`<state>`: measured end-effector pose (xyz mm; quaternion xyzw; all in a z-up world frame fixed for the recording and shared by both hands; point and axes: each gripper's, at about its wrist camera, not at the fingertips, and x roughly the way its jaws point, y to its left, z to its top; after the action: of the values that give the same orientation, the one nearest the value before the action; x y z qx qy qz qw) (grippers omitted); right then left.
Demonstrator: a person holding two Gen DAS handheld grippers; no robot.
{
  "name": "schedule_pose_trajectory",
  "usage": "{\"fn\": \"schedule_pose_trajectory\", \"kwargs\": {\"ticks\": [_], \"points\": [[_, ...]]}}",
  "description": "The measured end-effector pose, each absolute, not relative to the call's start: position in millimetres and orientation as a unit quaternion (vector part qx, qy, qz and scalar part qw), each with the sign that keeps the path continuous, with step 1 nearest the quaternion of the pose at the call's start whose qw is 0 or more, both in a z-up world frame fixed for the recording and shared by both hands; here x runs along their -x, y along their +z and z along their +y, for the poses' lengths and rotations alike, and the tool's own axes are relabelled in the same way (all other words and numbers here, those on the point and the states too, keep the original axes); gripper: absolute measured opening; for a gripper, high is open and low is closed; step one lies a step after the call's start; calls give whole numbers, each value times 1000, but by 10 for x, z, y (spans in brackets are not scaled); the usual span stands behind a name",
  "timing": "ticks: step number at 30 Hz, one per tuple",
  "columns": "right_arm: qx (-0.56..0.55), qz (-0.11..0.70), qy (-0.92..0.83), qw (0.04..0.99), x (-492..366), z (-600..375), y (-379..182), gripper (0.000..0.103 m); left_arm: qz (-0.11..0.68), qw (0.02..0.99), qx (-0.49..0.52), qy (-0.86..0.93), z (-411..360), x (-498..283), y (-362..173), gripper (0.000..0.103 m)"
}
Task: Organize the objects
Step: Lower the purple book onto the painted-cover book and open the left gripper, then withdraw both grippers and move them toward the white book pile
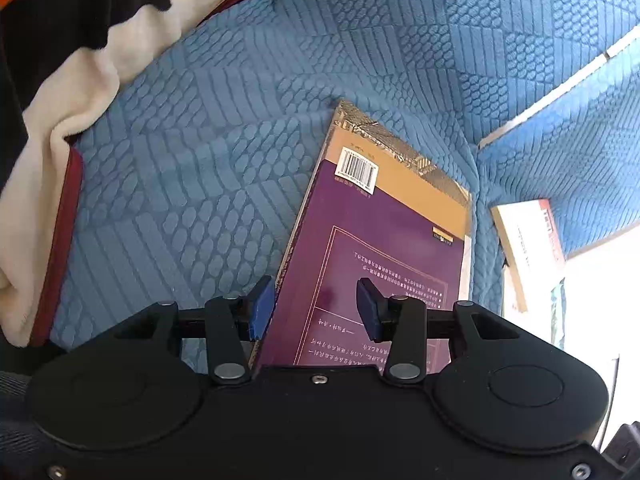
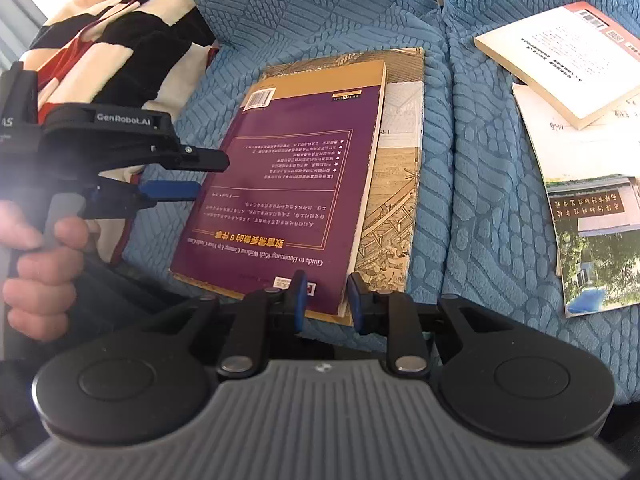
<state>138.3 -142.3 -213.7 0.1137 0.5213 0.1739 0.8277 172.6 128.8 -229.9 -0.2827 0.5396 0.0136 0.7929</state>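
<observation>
A purple-covered book [image 1: 384, 240] [image 2: 296, 168] lies back cover up on a larger book with an illustrated cover [image 2: 396, 184], both on a blue textured sofa cushion [image 2: 480, 200]. My left gripper [image 1: 316, 306] hovers over the purple book's left edge, pads apart and open. In the right wrist view it [image 2: 200, 178] reaches in from the left, held by a hand [image 2: 40, 272]. My right gripper [image 2: 328, 300] straddles the purple book's near right corner; its blue pads stand a little apart and do not visibly press on it.
A striped red, black and cream blanket [image 2: 120, 40] [image 1: 80, 92] lies bunched at the cushion's left. On the adjoining cushion to the right lie a cream paperback [image 2: 568, 64] [image 1: 528, 248] and a photo-covered booklet [image 2: 596, 240]. The sofa back rises behind.
</observation>
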Motion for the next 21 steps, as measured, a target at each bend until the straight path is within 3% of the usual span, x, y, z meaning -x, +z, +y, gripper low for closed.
{"fn": "schedule_pose_trajectory", "kwargs": {"ticks": [13, 21], "points": [[-139, 527, 166, 822, -1393, -1486, -2092, 25, 532, 794, 293, -9, 1237, -1621, -2194, 42], [-137, 473, 141, 859, -1328, -1594, -1503, 25, 488, 827, 278, -22, 1121, -1423, -1645, 42]]}}
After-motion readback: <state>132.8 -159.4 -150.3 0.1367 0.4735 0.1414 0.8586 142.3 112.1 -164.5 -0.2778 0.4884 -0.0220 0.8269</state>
